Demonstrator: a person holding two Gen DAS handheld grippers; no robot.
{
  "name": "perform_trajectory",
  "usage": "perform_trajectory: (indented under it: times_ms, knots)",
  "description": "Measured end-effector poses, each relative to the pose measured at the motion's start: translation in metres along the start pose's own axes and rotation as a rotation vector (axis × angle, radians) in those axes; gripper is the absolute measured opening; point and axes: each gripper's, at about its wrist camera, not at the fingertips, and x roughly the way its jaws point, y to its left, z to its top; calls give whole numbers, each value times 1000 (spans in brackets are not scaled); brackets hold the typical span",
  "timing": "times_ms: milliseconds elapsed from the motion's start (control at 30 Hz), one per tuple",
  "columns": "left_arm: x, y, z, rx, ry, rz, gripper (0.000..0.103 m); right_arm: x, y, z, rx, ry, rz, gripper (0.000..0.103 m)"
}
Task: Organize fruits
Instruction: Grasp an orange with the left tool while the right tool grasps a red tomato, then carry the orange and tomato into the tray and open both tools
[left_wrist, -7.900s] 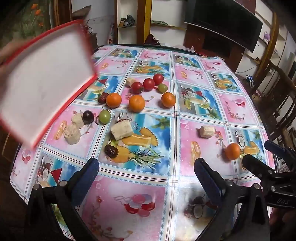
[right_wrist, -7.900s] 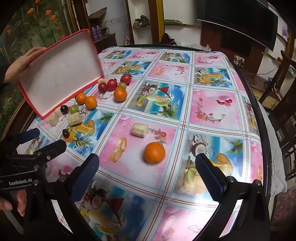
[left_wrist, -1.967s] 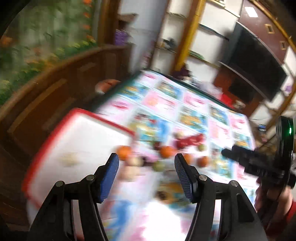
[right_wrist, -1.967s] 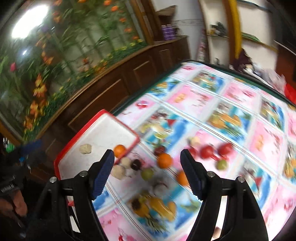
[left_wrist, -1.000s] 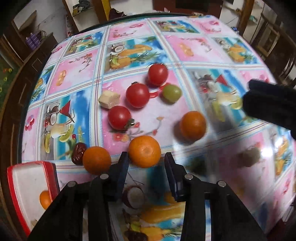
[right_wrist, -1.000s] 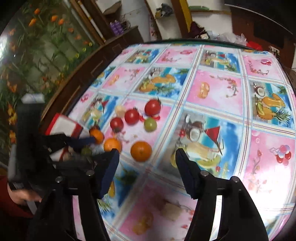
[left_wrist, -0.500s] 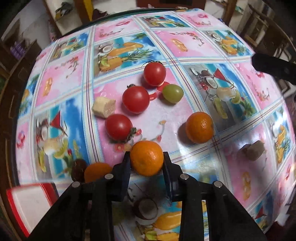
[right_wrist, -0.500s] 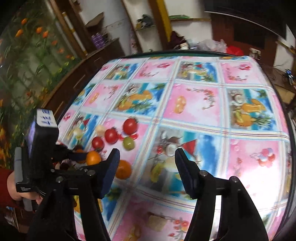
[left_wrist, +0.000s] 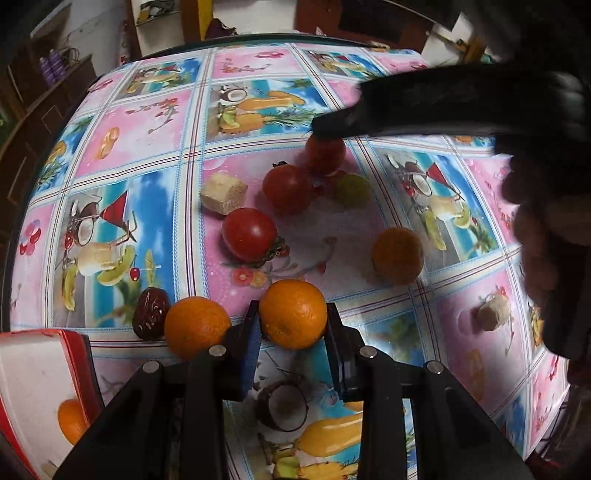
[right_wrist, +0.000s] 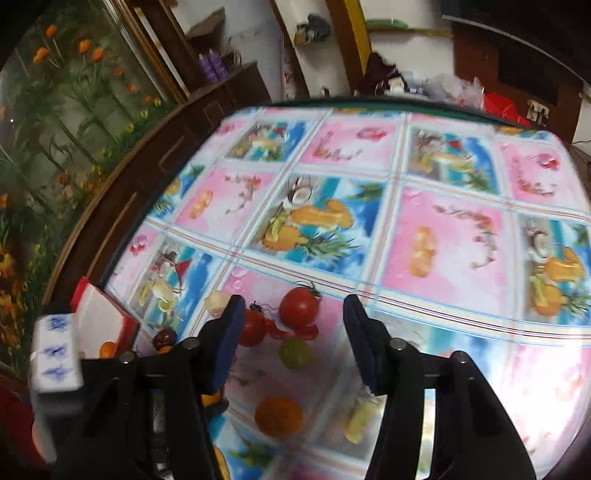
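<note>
My left gripper (left_wrist: 292, 325) is shut on an orange (left_wrist: 293, 314) just above the fruit-print tablecloth. A second orange (left_wrist: 197, 327) and a dark date (left_wrist: 151, 313) lie to its left, a third orange (left_wrist: 397, 255) to the right. Three red tomatoes (left_wrist: 249, 233) and a green grape (left_wrist: 352, 190) lie beyond. A red-rimmed white tray (left_wrist: 29, 384) at the lower left holds one orange (left_wrist: 72, 421). My right gripper (right_wrist: 293, 321) is open above the far tomato (right_wrist: 299, 306) and grape (right_wrist: 294, 352); it shows dark in the left wrist view (left_wrist: 424, 107).
Two beige cubes (left_wrist: 223, 194) (left_wrist: 493, 314) lie on the cloth. The round table's edge (right_wrist: 122, 221) runs along a dark wooden cabinet (right_wrist: 207, 107) on the left. Shelves and a dark TV unit (right_wrist: 524, 62) stand behind the table.
My left gripper has closed on the orange. My right gripper has swung down and forward over the tomatoes and grape.
</note>
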Motion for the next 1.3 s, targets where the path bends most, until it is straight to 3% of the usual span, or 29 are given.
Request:
perform_trajectory:
  times_ms: [200, 400, 633, 833, 1000, 1133, 1300]
  knots:
    - [0, -4, -2, -49, -28, 15, 31, 45, -2, 2, 13, 90, -35, 43]
    - [-3, 0, -5, -126, -26, -34, 31, 49, -3, 3, 59, 96, 25, 34]
    - [-29, 3, -21, -174, -17, -94, 31, -9, -14, -6, 126, 1, 77, 34]
    - [-106, 13, -45, -154, -88, -110, 31, -49, -9, -24, 103, -48, 62, 34]
    - [-157, 42, -76, -175, -120, -66, 31, -65, 17, -32, 90, -77, 87, 34]
    - [-160, 68, -88, -200, -135, -10, 31, -64, 49, -39, 33, -121, 143, 34]
    - [-160, 112, -104, -356, -191, 31, 31, -38, 80, -43, -4, -203, 244, 34]
